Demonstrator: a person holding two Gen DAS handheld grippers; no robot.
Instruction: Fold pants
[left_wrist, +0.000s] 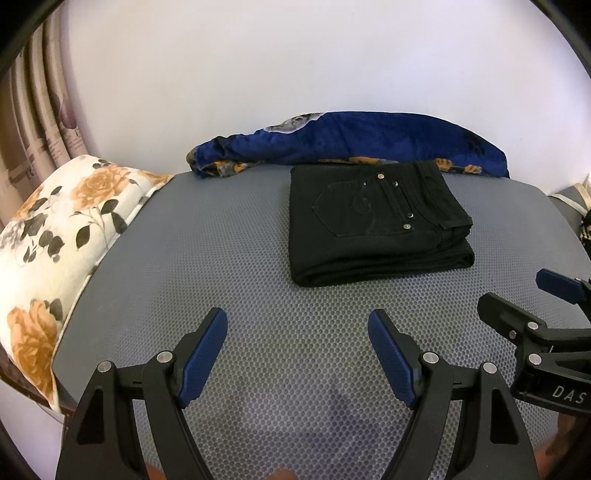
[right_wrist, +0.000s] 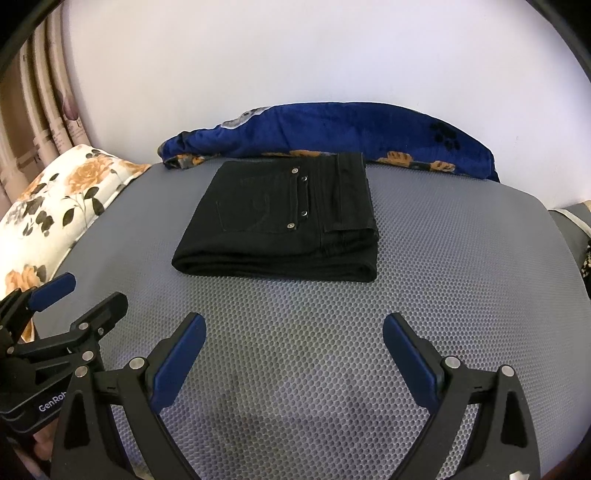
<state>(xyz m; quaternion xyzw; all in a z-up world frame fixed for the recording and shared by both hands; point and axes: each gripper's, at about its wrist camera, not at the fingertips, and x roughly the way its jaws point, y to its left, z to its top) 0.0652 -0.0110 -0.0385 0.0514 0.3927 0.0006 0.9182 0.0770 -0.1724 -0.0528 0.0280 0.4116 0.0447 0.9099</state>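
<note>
A pair of black pants (left_wrist: 373, 225) (right_wrist: 284, 221) lies folded into a compact rectangle on the grey dotted mat (left_wrist: 221, 258) (right_wrist: 461, 258), back pocket and rivets facing up. My left gripper (left_wrist: 297, 321) hovers over the mat in front of the pants, open, with nothing between its blue pads. My right gripper (right_wrist: 293, 325) is also open and empty, a short way in front of the folded pants. Each gripper shows at the edge of the other's view: the right gripper (left_wrist: 517, 299) at the right edge, the left gripper (right_wrist: 94, 291) at the left edge.
A blue blanket (left_wrist: 351, 144) (right_wrist: 332, 133) with orange flowers is bunched along the mat's far edge, right behind the pants. A white floral pillow (left_wrist: 62, 236) (right_wrist: 55, 206) lies at the left. A white wall stands behind, curtains (left_wrist: 33, 129) at far left.
</note>
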